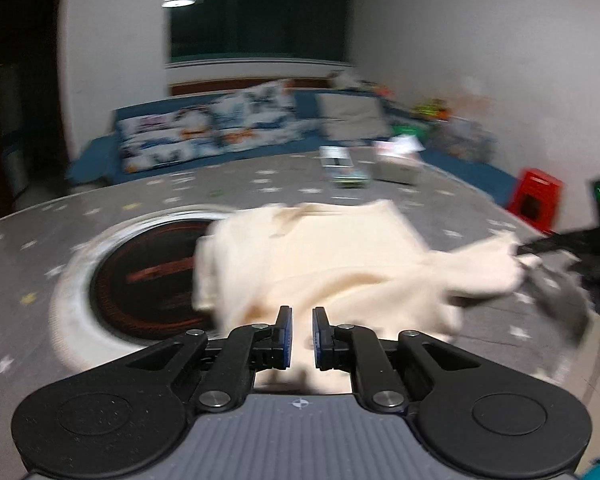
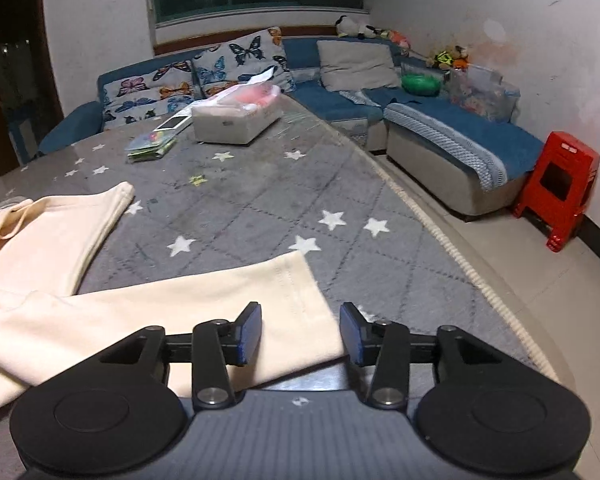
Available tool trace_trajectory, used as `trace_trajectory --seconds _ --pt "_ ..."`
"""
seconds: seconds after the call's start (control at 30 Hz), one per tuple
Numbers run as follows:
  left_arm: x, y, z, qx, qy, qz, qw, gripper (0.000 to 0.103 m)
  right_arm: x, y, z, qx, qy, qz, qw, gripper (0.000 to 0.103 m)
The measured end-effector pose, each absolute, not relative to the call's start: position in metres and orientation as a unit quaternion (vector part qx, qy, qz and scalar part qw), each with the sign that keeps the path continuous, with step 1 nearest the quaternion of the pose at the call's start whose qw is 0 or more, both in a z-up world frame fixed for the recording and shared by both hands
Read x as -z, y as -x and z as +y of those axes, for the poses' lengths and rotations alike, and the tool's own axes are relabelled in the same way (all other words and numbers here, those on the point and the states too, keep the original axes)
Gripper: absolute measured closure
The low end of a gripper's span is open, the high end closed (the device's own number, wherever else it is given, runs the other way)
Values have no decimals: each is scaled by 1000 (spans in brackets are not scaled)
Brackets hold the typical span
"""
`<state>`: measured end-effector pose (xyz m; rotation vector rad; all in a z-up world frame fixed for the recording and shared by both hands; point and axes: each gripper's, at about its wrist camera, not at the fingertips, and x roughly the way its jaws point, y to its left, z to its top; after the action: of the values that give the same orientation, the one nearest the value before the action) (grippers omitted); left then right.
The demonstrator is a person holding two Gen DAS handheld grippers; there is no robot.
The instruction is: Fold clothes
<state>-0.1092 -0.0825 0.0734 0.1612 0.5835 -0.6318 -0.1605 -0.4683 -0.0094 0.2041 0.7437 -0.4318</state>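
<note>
Held the left gripper [image 1: 302, 332] almost closed, only a thin gap between the jaws, low over the cream garment [image 1: 320, 248]; could not tell through the blur whether cloth was pinched. Held the right gripper [image 2: 300, 332] wide open, gripping nothing, above one leg end. Found the garment lying on the grey star-patterned cover [image 2: 260, 200], partly over a round dark inset [image 1: 140, 276].

Both wrist views look low across the grey star-patterned cloth [image 2: 260, 208] toward the blue sofa [image 2: 440, 128].
</note>
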Motion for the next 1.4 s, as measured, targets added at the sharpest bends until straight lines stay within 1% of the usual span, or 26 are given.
trace_trajectory --seconds 0.07,0.1,0.13,0.17,0.2,0.23,0.3,0.4,0.43,0.47,0.53,0.57,0.6,0.7,0.87,1.0,1.17,1.2,1.23,1.3,1.37,1.4 --pt "-70 115 -98 343 -94 281 891 89 11 162 -472 214 -102 362 901 59" --pt "-67 118 -106 359 -104 280 884 86 12 162 -474 214 -105 362 901 59" --pt "-64 121 -113 372 -114 278 878 79 12 164 -475 212 -108 362 901 59" --pt "-61 123 -119 380 -127 276 874 75 12 166 -475 211 -109 362 901 59" --pt "-58 126 -125 388 -139 274 869 67 11 167 -475 210 -109 362 901 59" --pt "-55 129 -130 397 -152 268 865 61 11 168 -476 209 -110 363 901 59" --pt "-50 132 -138 409 -174 262 856 60 11 169 -476 205 -113 364 902 60" --pt "-39 133 -148 418 -208 260 845 60 10 170 -475 195 -118 364 903 60" --pt "-35 134 -152 420 -219 260 841 62 10 171 -474 192 -117 364 904 62" --pt "-31 134 -155 423 -231 259 837 66 10 171 -473 190 -116 365 904 64" --pt "-25 135 -158 427 -245 262 830 80 10 171 -470 183 -111 365 906 73" --pt "-22 136 -159 429 -249 265 827 83 9 172 -469 179 -111 364 907 76" --pt "-20 135 -159 429 -249 270 825 92 9 172 -469 174 -113 363 908 86" --pt "-20 133 -157 434 -239 282 821 98 8 172 -468 168 -112 361 910 93" --pt "-42 138 -146 478 -185 286 810 98 -9 178 -468 183 -85 335 920 95" --pt "-47 149 -147 515 -177 284 789 98 -23 182 -473 208 -59 317 924 95" --pt "-33 148 -154 523 -174 310 775 98 -6 175 -481 221 -61 346 910 94" --pt "-32 146 -154 522 -172 312 775 97 -2 174 -482 222 -61 353 907 93" --pt "-33 144 -154 520 -169 315 776 95 2 173 -483 223 -61 359 904 89" --pt "-38 139 -151 514 -157 314 783 95 7 172 -483 226 -61 366 901 84" --pt "-45 134 -148 510 -146 310 789 94 1 171 -479 220 -60 359 905 84" --pt "-48 132 -147 505 -147 304 794 91 -3 169 -475 208 -58 357 909 83"
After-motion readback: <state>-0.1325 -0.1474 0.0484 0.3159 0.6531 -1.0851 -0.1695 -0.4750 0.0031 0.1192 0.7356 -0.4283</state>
